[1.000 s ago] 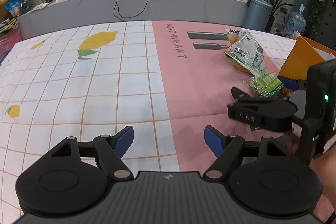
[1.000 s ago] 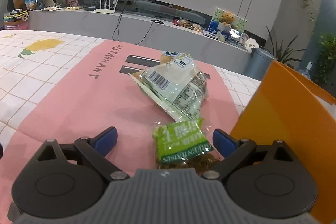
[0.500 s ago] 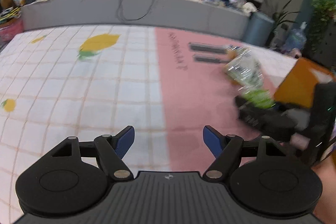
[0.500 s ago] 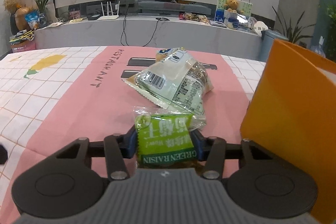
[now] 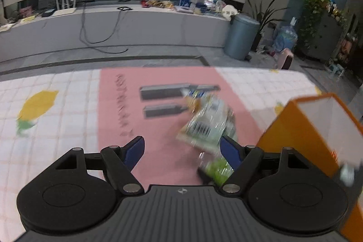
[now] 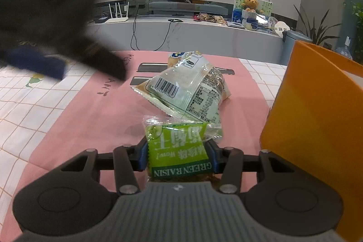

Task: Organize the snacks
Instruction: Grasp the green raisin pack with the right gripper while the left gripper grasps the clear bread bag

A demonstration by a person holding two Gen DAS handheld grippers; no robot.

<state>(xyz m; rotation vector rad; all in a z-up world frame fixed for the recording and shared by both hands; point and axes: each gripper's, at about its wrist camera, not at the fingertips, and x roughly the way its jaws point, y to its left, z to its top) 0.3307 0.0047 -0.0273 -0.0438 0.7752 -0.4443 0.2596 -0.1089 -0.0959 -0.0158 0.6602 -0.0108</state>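
Left wrist view: my left gripper [image 5: 182,149] hangs with jaws apart above the tablecloth [image 5: 68,119]; everything is blurred.

Right wrist view: my right gripper [image 6: 177,157] is clamped on the raisin packet [image 6: 179,151], labelled "GREEN RAISIN". Next, I judge, it goes into the orange box [image 6: 317,110] alongside; the barcoded snack bag [image 6: 188,87] waits behind.

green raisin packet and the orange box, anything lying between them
Nothing: in the right wrist view only bare pink tablecloth separates the green raisin packet, clamped in the right tool, from the orange box.
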